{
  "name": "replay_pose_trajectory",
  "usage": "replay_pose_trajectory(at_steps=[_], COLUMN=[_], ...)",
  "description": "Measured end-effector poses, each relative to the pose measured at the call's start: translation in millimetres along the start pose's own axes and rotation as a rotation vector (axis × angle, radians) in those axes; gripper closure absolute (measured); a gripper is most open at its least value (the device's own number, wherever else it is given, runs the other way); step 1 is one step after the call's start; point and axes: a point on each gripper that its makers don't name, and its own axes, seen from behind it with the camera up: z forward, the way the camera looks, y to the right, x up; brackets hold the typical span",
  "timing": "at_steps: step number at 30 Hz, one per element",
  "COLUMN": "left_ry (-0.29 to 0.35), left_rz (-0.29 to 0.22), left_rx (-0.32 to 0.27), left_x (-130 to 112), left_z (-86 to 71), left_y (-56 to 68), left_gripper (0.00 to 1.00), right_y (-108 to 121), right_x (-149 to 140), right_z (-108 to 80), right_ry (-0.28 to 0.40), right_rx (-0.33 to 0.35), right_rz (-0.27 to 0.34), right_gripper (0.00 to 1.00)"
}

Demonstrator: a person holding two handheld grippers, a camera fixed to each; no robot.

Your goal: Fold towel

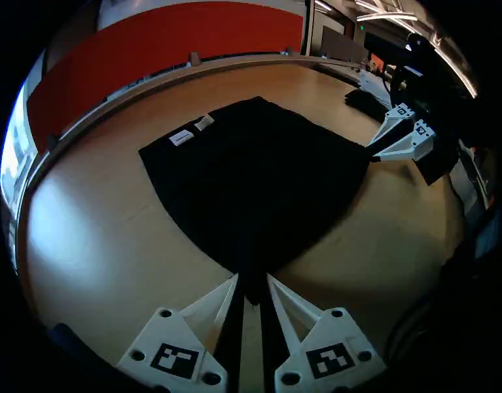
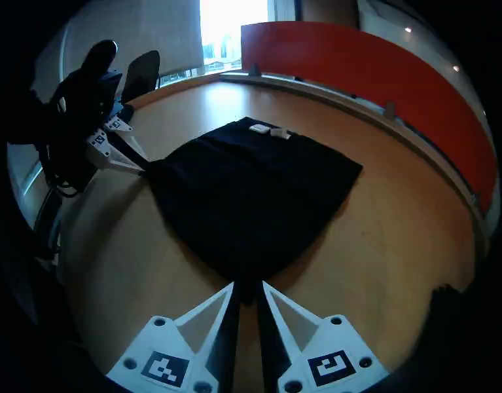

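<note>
black towel [image 1: 257,177] lies spread flat on a wooden table [image 1: 107,249]. it sits mid-frame in both views, with one corner pointing to 6 o'clock toward each camera. white tags [image 1: 182,137] sit near its far edge, about 11 o'clock in the left gripper view.

left gripper [image 1: 252,283] at 6 o'clock of its own view: fingers drawn close, the towel's near corner pinched between them. right gripper [image 2: 249,287] at 6 o'clock of its own view: likewise clamped on its near corner.

left gripper view: the other tool is at 2 o'clock, tips on the towel's side corner. right gripper view: the other tool is at 9 o'clock, tips on the opposite corner.

red panel [image 1: 165,46] stands along the table's far edge, at 12 o'clock in the left gripper view. bright window [image 2: 234,29] at 12 o'clock in the right gripper view.
</note>
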Motion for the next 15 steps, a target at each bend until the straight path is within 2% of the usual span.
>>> replay_pose_trajectory(at_steps=[8, 15], left_ry=[0.023, 0.035], left_rz=[-0.024, -0.035], left_rx=[0.010, 0.011], left_x=[13.0, 25.2], left_z=[-14.8, -31.8], left_y=[1.7, 5.0], left_gripper=[0.85, 0.86], right_y=[-0.5, -0.1], right_x=[10.8, 24.2], right_z=[-16.3, -34.9], right_ry=[0.024, 0.051], right_rx=[0.004, -0.006], right_rz=[0.010, -0.006], right_gripper=[0.84, 0.84])
